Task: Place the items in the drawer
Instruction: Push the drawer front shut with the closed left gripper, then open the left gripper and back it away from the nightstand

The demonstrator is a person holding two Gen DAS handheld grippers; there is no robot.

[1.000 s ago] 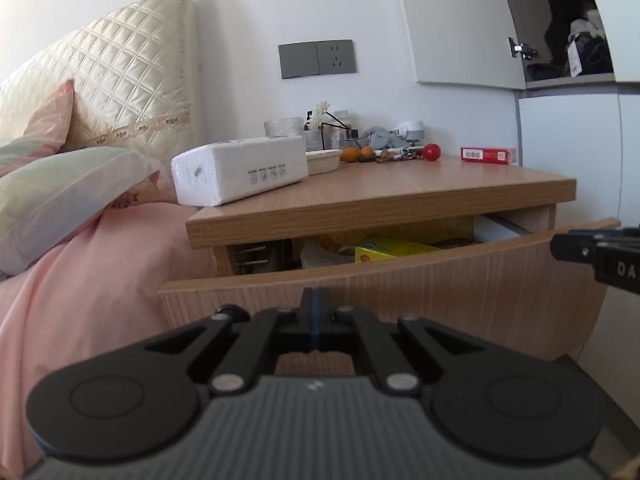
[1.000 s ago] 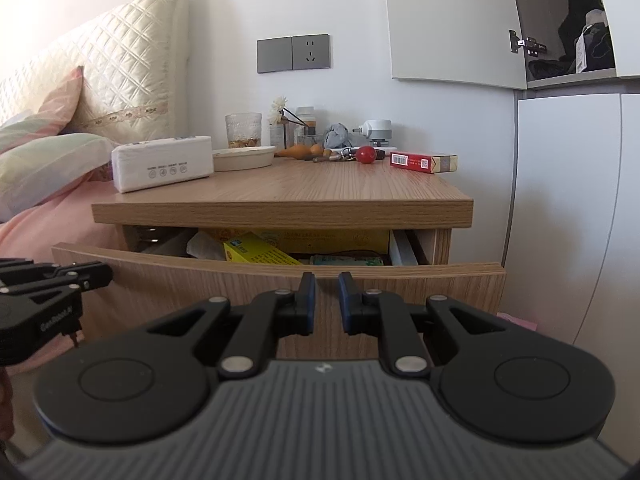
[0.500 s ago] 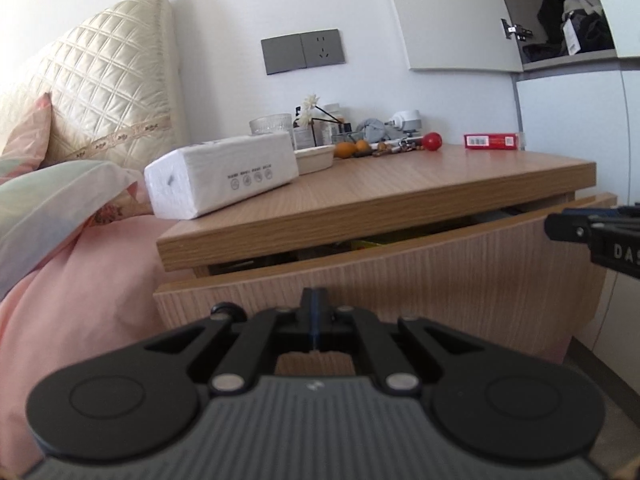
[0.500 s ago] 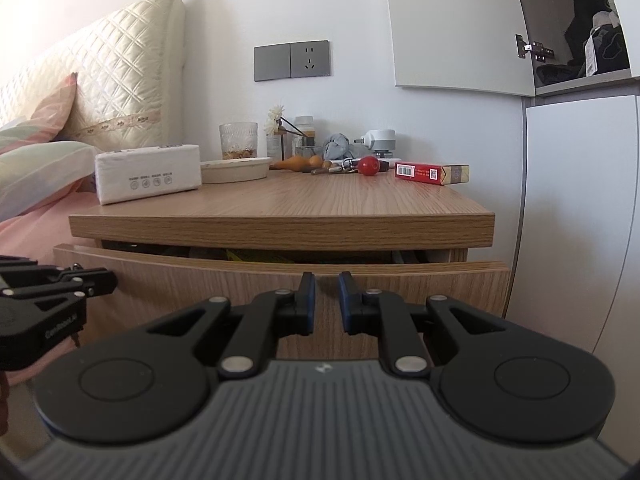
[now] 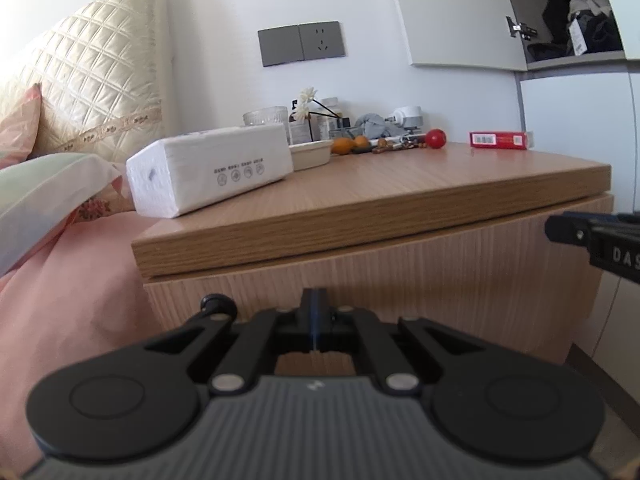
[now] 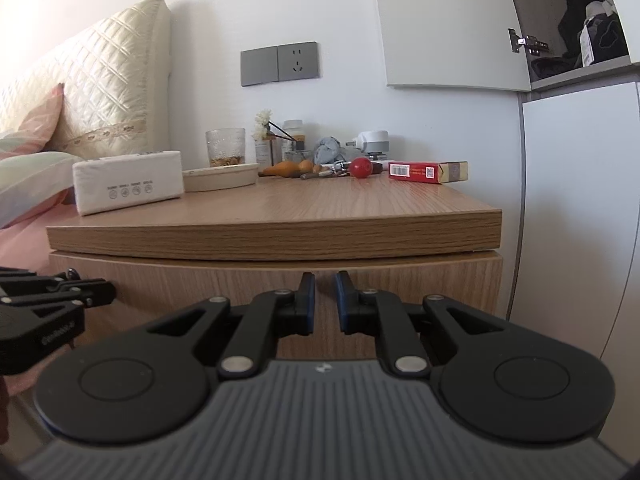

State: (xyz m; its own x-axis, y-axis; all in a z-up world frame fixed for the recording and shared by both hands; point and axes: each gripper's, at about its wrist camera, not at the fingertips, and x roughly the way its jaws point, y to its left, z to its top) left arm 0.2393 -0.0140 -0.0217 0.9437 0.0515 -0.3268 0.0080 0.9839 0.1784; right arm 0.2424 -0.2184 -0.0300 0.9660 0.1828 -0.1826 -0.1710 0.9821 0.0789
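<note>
Two grippers face the wooden nightstand (image 6: 276, 232) at drawer height. The left gripper (image 5: 315, 304) has its jaws pressed together with no gap and nothing between them, its tips close against the drawer front (image 5: 400, 276); contact cannot be confirmed. The right gripper (image 6: 325, 292) shows a narrow gap between its blue-padded fingers (image 6: 307, 300), nothing held, also close to the drawer front. That drawer sits flush under the tabletop, none of its inside visible. On top of the nightstand lie a white tissue pack (image 5: 212, 170) at the bed-side end, a shallow cream dish (image 6: 220, 176) just beside it, a ribbed glass (image 6: 225, 147) behind, a cluster of small bottles with a dried flower (image 6: 264, 118), some orange fruit (image 5: 350, 143), a red ball (image 6: 361, 167), and a red box (image 6: 426, 171) near the far right end. A quilted headboard (image 5: 92, 84) and pink bedding (image 5: 68, 292) lie to the left, with a grey wall socket (image 6: 280, 63) above the nightstand.
</note>
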